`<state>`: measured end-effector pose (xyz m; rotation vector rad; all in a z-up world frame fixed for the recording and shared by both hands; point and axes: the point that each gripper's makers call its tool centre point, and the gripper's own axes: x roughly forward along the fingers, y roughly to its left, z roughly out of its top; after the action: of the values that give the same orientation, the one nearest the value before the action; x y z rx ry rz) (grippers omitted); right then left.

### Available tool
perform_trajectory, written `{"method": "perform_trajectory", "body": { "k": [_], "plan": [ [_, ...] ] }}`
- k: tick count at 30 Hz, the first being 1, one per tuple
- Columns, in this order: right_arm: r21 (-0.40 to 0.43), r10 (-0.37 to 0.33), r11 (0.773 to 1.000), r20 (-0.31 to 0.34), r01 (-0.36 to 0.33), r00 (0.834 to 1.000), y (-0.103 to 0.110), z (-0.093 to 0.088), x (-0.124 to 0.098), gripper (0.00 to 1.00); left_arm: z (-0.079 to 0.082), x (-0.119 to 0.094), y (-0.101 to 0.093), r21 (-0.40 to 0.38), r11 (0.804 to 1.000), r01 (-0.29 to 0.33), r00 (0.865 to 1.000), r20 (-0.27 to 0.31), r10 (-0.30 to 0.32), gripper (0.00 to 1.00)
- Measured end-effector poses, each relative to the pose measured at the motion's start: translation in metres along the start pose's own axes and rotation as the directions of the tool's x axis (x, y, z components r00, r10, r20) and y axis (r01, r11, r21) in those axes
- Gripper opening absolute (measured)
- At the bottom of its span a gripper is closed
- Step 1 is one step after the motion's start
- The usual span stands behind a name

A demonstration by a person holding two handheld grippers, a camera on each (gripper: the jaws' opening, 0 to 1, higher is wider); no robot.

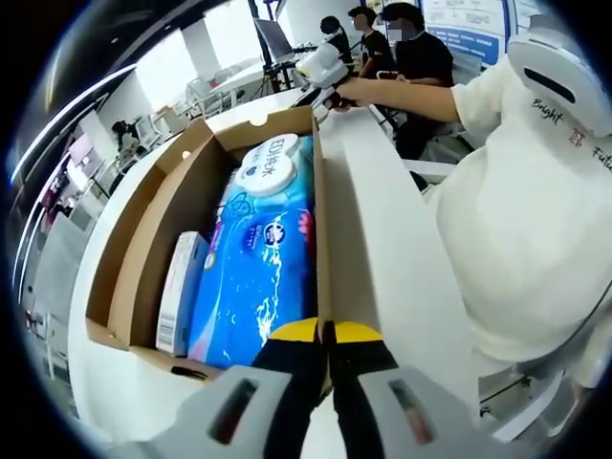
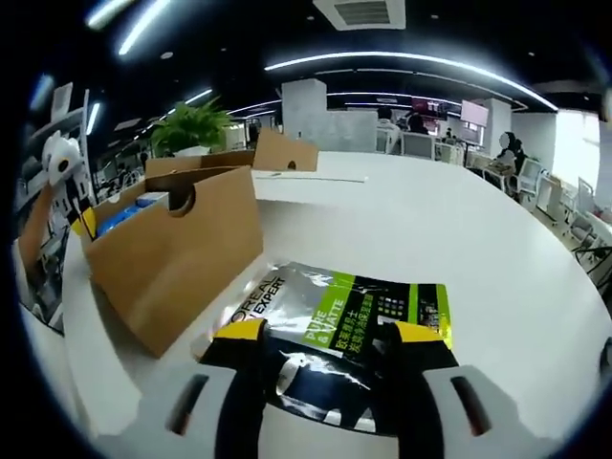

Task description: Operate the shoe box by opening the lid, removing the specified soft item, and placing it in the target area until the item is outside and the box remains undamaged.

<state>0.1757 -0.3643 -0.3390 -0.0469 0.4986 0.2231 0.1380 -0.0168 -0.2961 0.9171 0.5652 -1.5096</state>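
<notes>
Right now, right gripper view: right hand-held gripper (image 2: 321, 346) at 6 o'clock, jaws spread w/ the glossy black-and-green soft pouch (image 2: 359, 330) lying flat between them on the white tabletop (image 2: 449, 229), just beside the open brown cardboard shoe box (image 2: 177, 253) at 9 o'clock. Left gripper view: left hand-held gripper (image 1: 323, 335) pressed together on the box's near wall; blue plastic tissue pack (image 1: 260, 258) inside. Risks: left pinch creasing the cardboard; a pull dragging the box; pouch sliding off if nudged.
</notes>
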Motion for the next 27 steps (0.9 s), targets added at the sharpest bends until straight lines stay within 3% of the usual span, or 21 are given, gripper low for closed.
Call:
{"method": "perform_trajectory", "body": {
  "k": [24, 27],
  "plan": [
    [0.042, -0.077, 0.996, 0.031, 0.076, 0.997, 0.0063, -0.0005, -0.0036, 0.43, -0.0001, -0.0008, 0.0003, 0.018, 1.0, -0.015, 1.0, 0.011, 0.014, 0.02],
    [0.038, -0.064, 0.997, 0.046, 0.062, 0.997, 0.0073, -0.0014, -0.0048, 0.43, -0.0002, -0.0009, 0.0001, 0.026, 0.999, -0.023, 1.0, 0.013, 0.022, 0.03]
  ]
}}
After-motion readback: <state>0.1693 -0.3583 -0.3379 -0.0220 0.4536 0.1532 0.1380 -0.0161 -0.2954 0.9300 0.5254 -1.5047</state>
